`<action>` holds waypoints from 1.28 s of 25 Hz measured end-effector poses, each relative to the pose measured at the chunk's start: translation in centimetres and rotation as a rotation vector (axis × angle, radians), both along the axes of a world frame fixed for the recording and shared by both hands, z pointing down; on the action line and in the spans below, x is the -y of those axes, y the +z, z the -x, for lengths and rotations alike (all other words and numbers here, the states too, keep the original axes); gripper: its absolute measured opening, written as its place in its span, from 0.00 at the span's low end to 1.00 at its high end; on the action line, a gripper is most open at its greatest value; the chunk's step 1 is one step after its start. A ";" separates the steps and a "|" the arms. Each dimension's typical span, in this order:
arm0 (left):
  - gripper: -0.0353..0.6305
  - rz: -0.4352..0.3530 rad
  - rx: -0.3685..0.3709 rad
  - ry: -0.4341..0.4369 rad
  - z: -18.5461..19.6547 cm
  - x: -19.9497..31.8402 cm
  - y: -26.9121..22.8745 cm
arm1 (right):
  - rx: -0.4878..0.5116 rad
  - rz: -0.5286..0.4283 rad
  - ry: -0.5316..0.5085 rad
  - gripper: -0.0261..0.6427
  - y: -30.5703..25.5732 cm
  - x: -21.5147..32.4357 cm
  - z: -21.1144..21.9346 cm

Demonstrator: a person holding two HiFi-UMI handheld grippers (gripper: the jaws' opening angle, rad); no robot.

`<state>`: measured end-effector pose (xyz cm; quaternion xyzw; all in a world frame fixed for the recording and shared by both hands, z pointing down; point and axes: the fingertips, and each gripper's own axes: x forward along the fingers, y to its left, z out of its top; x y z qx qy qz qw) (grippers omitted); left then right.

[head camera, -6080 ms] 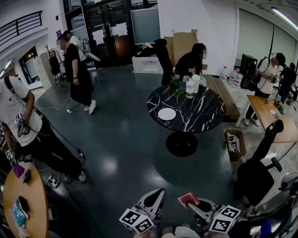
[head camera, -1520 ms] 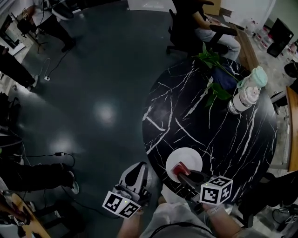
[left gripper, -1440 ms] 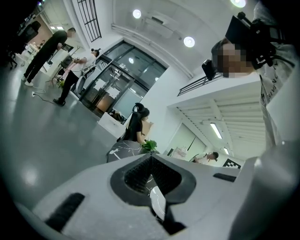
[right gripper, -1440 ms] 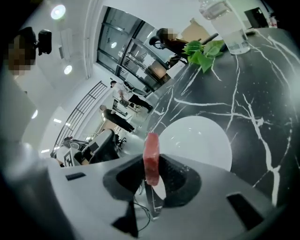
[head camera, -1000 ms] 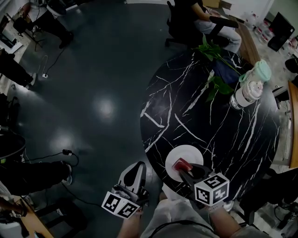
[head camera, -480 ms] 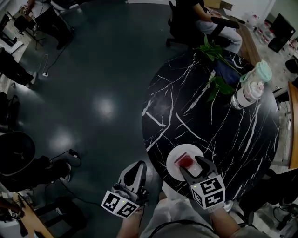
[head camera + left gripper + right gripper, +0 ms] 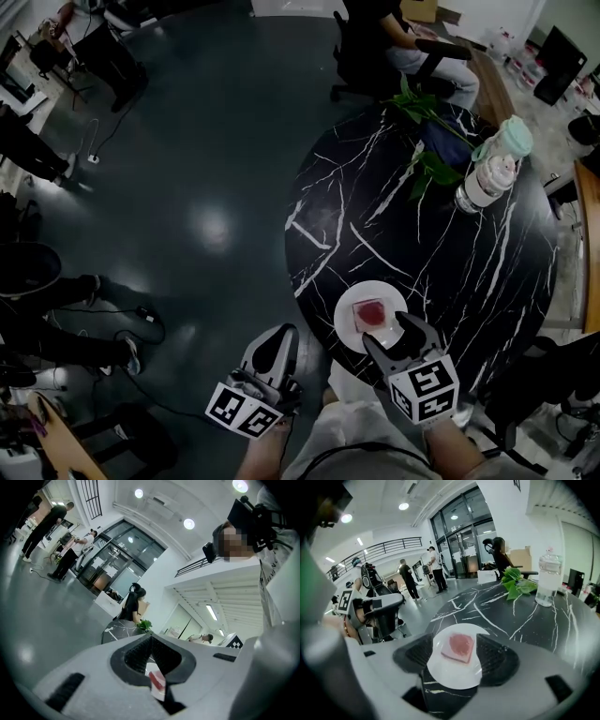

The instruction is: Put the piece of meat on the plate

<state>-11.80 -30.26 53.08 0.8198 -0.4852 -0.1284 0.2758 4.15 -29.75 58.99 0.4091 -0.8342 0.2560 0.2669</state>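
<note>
A pinkish-red piece of meat (image 7: 372, 313) lies flat on the small white plate (image 7: 349, 323) near my edge of the black marble table (image 7: 441, 253). My right gripper (image 7: 395, 336) hovers just behind the plate, its jaws opening wide and nothing pressed between them. In the right gripper view the meat (image 7: 459, 647) rests on the plate (image 7: 452, 672) below the spread pads (image 7: 494, 660). My left gripper (image 7: 279, 339) is off the table's left side, shut and empty; its jaws (image 7: 150, 638) meet at the tip.
A clear bottle with a mint-green lid (image 7: 489, 173) and a leafy green sprig (image 7: 424, 161) stand on the table's far side. A seated person (image 7: 394, 42) is beyond the table. Dark floor with cables and other people lies to the left.
The right gripper's jaws have spread apart and let go of the meat, which now lies on the plate. The gripper has drawn back and up. The left gripper stayed put.
</note>
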 end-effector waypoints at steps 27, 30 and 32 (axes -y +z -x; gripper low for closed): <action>0.07 -0.202 0.052 0.199 -6.7 -7.5 -10.5 | 0.294 -0.342 -0.071 0.07 -16.1 -9.0 1.6; 0.07 -0.223 0.041 0.205 -7.0 -8.0 -11.5 | 0.328 -0.333 -0.042 0.06 -16.6 -9.5 1.4; 0.07 -0.238 0.044 0.214 -7.3 -8.3 -12.1 | 0.335 -0.333 -0.038 0.06 -17.0 -9.8 1.3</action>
